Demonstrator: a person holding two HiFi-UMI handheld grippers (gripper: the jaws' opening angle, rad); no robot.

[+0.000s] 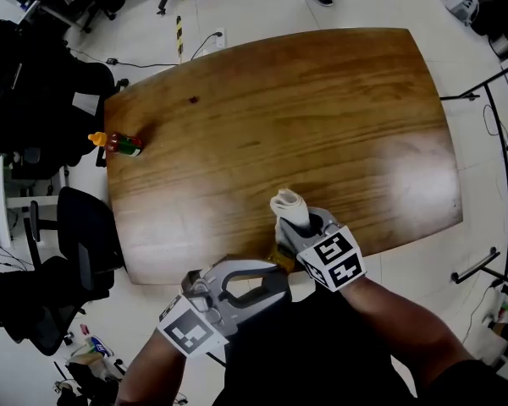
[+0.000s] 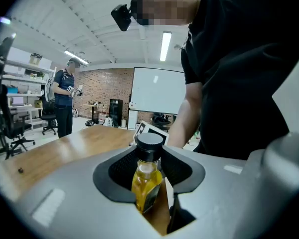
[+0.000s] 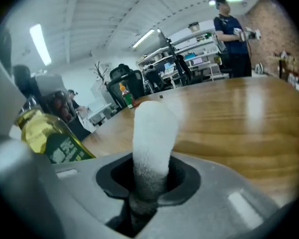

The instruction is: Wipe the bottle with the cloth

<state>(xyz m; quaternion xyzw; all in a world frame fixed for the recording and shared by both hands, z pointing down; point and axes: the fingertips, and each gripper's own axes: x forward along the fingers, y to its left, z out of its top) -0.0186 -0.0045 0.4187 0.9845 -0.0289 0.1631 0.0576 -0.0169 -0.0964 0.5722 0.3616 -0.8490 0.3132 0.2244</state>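
A small bottle of yellow liquid with a black cap stands between the jaws of my left gripper, which is shut on it. In the head view only a sliver of the bottle shows at the table's near edge, between the left gripper and the right gripper. My right gripper is shut on a rolled white cloth, which sticks up out of its jaws. The cloth is just above and to the right of the bottle. In the right gripper view the bottle, with a dark green label, is close at the left.
The wooden table stretches away ahead. A second small bottle, red with an orange cap, lies at its far left edge. Black office chairs stand left of the table. A person stands in the background beyond the table.
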